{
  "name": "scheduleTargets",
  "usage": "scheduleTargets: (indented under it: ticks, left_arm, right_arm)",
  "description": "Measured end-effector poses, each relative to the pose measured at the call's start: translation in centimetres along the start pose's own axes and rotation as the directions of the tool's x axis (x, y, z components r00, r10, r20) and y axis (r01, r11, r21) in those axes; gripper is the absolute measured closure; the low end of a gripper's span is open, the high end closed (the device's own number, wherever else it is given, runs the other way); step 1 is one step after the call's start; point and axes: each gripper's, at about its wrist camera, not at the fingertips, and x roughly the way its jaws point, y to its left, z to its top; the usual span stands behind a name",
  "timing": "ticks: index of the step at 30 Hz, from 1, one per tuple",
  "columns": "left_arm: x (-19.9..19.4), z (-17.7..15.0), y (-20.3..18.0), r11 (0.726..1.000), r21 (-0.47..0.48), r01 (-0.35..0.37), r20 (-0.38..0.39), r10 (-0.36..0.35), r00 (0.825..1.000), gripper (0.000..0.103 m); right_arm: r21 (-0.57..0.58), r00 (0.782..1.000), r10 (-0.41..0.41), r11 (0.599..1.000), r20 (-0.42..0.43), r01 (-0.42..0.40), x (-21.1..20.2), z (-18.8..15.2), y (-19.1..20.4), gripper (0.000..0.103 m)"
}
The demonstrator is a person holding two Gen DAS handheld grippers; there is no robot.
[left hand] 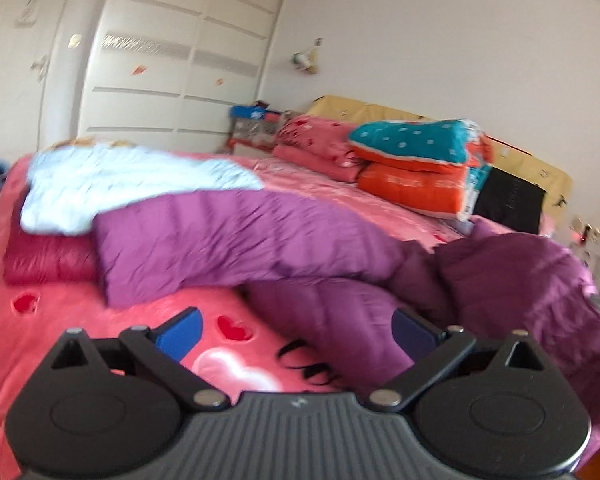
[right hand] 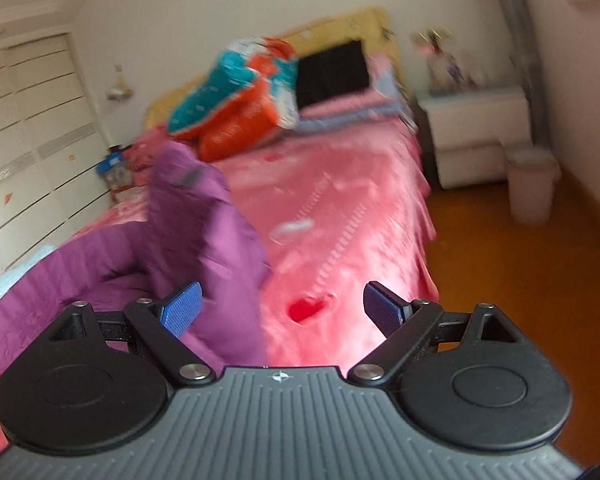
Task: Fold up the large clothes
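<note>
Both tools empty. Your left tool (left hand: 296,332) has its blue pads spread wide, nothing between them; your right tool (right hand: 281,312) is likewise wide apart and holds nothing.

The purple down jacket (left hand: 240,240) lies unfolded on the pink bed (left hand: 340,184), crumpled along the near edge. In the left wrist view one long section stretches leftward onto a pale blue folded garment (left hand: 112,184) stacked on a dark red one (left hand: 44,256); the rest bunches to the right, close under your left tool. In the right wrist view part of the jacket (right hand: 204,216) stands up in a hump just left of your right tool. Both views are motion-blurred, so seams and cuffs cannot be told.

Judged step: reaching in for a first grasp, folding not yet started.

Next move calls for each tool to pinch an edge of the jacket, well apart, then spread it flat on the open bed area to the right before folding. Far off, the stacked quilts (left hand: 420,160) stay clear of the work.
</note>
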Motion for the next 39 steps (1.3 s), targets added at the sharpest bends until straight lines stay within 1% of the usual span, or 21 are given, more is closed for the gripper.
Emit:
scheduleTargets:
  ticks: [2,4,7,10,12,14,16,17,19,20,21,22,24,27,30,34,36,37,38,39]
  left_arm:
    - [0.7,-0.3,2.0,1.0,-0.017,-0.014,0.015,0.014,1.0,0.003]
    - [1.2,-0.8,3.1,0.999,-0.04,-0.022,0.03,0.023,0.999,0.003]
    - [1.8,-1.8,4.9,0.996,-0.085,-0.025,0.045,0.029,0.999,0.003]
    - [2.6,-2.7,6.0,0.994,-0.105,-0.032,0.032,0.035,0.999,0.003]
    - [3.1,-3.2,6.4,0.995,-0.092,-0.034,0.033,0.037,0.999,0.003]
    - [3.4,-3.6,6.9,0.997,-0.08,-0.022,0.03,0.024,0.999,0.003]
    - [3.8,-3.8,7.4,0.996,-0.088,-0.002,0.027,0.004,1.0,0.003]
    - [4.0,-3.9,7.6,0.996,-0.094,0.01,0.025,-0.008,1.0,0.003]
    - [4.3,-4.1,8.1,0.995,-0.097,0.024,0.024,-0.022,0.999,0.003]
    - [4.5,-4.1,8.2,0.995,-0.101,0.026,0.021,-0.024,0.999,0.003]
    - [4.7,-4.1,8.4,0.994,-0.108,0.031,0.014,-0.03,0.999,0.003]
    - [5.1,-4.3,8.6,0.993,-0.114,0.035,0.006,-0.035,0.999,0.003]
    - [5.6,-4.5,9.0,0.991,-0.13,0.036,-0.007,-0.037,0.999,0.003]
    - [6.4,-4.7,9.4,0.99,-0.141,0.025,-0.039,-0.031,0.999,0.003]
    - [6.6,-4.9,9.6,0.988,-0.15,0.031,-0.054,-0.039,0.998,0.002]
    - [6.9,-5.1,9.8,0.988,-0.152,0.028,-0.069,-0.039,0.997,0.001]
    - [7.1,-5.1,9.8,0.987,-0.158,0.024,-0.078,-0.036,0.996,0.001]
    - [7.2,-5.1,9.9,0.987,-0.161,0.022,-0.082,-0.036,0.996,0.001]
    - [7.3,-5.1,9.9,0.986,-0.167,0.023,-0.085,-0.038,0.996,0.001]
    - [7.3,-5.1,10.0,0.984,-0.174,0.026,-0.088,-0.042,0.995,0.001]
  right_arm:
    - [-0.057,0.999,0.039,0.998,-0.018,-0.04,0.1,0.3,2.6,0.0]
    - [-0.112,0.994,0.089,0.989,-0.059,-0.095,0.7,0.1,5.6,0.0]
    - [-0.205,0.975,0.174,0.958,-0.136,-0.199,2.3,-0.8,10.6,0.0]
    - [-0.305,0.957,0.199,0.917,-0.211,-0.258,4.9,-2.1,15.4,0.0]
    - [-0.349,0.947,0.206,0.893,-0.248,-0.285,6.9,-3.0,18.2,0.0]
    - [-0.404,0.941,0.198,0.864,-0.275,-0.3,9.3,-3.9,20.8,0.0]
    - [-0.468,0.943,0.164,0.836,-0.288,-0.288,12.0,-4.9,22.9,0.0]
    - [-0.481,0.942,0.144,0.83,-0.303,-0.282,13.4,-5.4,23.8,0.0]
    - [-0.479,0.932,0.122,0.83,-0.342,-0.284,16.4,-5.9,24.8,0.0]
    - [-0.504,0.933,0.099,0.819,-0.347,-0.275,17.7,-6.5,26.1,0.0]
    - [-0.538,0.933,0.067,0.802,-0.353,-0.261,18.9,-7.0,26.8,0.0]
    - [-0.567,0.929,0.038,0.783,-0.368,-0.257,20.2,-7.4,27.3,0.0]
    - [-0.612,0.926,0.001,0.751,-0.377,-0.25,22.0,-8.5,28.3,0.0]
    - [-0.669,0.934,-0.036,0.708,-0.356,-0.228,23.9,-9.8,28.7,0.0]
    - [-0.742,0.953,-0.078,0.647,-0.293,-0.175,25.2,-11.2,28.6,0.0]
    - [-0.8,0.974,-0.086,0.588,-0.21,-0.121,26.5,-12.4,28.0,0.0]
    - [-0.81,0.976,-0.081,0.573,-0.201,-0.12,26.9,-12.7,27.6,0.01]
    - [-0.812,0.976,-0.077,0.571,-0.204,-0.124,26.8,-12.7,27.5,0.023]
    - [-0.806,0.975,-0.074,0.577,-0.211,-0.131,26.8,-12.6,27.1,0.037]
    - [-0.795,0.973,-0.066,0.59,-0.22,-0.139,26.8,-12.2,26.7,0.043]
